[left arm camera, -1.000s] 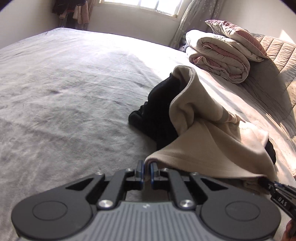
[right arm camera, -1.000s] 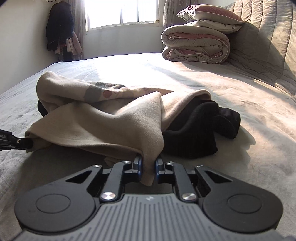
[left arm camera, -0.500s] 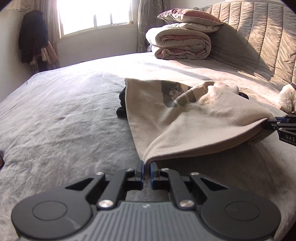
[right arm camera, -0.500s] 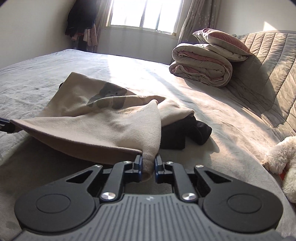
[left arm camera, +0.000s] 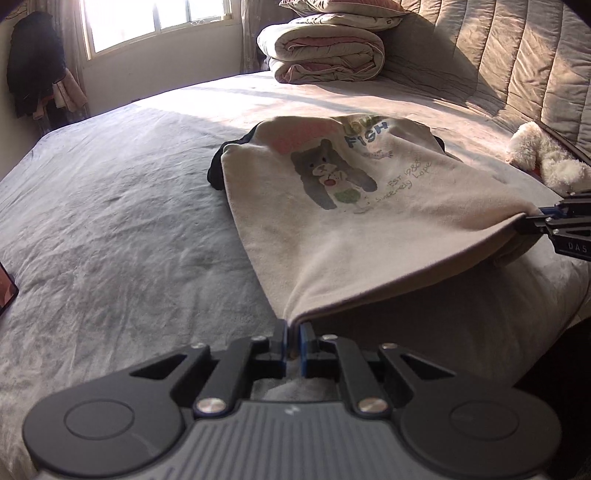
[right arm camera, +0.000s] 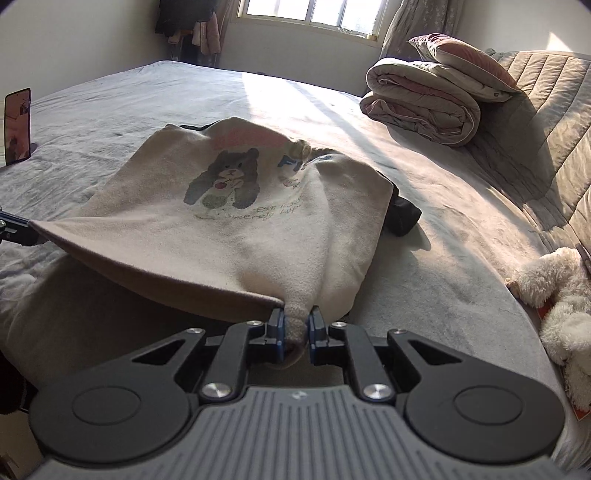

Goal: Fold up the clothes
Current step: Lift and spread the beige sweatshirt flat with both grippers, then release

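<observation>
sunlit grey bed (left arm camera: 110, 229), window (right arm camera: 310, 14) beyond

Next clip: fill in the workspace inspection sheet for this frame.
Surface: grey bed cover, wrinkled.
Job's things: beige sweatshirt, bear print up, stretched by its near edge over a black garment.
Clutter: white plush toy, phone standing upright.
Grippers: left tool and right tool each shut on the sweatshirt's near edge.
Cables: nothing seen.
Surroundings: folded duvet, pillow on top, window, quilted headboard, hanging clothes.
</observation>
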A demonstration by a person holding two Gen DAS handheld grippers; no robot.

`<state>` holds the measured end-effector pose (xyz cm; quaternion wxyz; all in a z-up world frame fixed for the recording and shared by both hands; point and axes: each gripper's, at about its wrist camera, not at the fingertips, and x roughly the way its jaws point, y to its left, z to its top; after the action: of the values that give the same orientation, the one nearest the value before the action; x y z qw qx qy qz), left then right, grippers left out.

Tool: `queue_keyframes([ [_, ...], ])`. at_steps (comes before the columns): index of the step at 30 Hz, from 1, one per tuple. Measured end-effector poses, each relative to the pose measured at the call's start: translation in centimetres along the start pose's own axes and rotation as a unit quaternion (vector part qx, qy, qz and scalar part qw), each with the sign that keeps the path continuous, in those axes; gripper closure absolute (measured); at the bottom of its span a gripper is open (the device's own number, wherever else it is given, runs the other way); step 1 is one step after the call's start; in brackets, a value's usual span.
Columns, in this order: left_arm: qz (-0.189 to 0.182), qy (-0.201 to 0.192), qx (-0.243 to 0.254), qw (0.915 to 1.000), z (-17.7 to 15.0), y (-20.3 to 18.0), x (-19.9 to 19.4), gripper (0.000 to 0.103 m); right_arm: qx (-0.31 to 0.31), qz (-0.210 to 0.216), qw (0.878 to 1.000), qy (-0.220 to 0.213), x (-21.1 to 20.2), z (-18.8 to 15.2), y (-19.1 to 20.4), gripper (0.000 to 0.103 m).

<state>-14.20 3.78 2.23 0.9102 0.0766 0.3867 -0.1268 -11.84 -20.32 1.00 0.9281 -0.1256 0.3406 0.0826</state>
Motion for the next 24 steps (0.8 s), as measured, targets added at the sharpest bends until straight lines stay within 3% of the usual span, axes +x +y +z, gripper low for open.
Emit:
queue_keyframes([
  [19,-0.002,0.051,-0.011,0.9986,-3.1,-0.6,0.9,0.096,0.0,0.018,0.998,0.062,1.2,-3.3,1.2,0.089],
  [24,-0.015,0.057,-0.019,0.9981,-3.0,-0.1,1.0,0.089,0.005,0.025,0.997,0.066,1.1,-3.1,1.0,0.082],
])
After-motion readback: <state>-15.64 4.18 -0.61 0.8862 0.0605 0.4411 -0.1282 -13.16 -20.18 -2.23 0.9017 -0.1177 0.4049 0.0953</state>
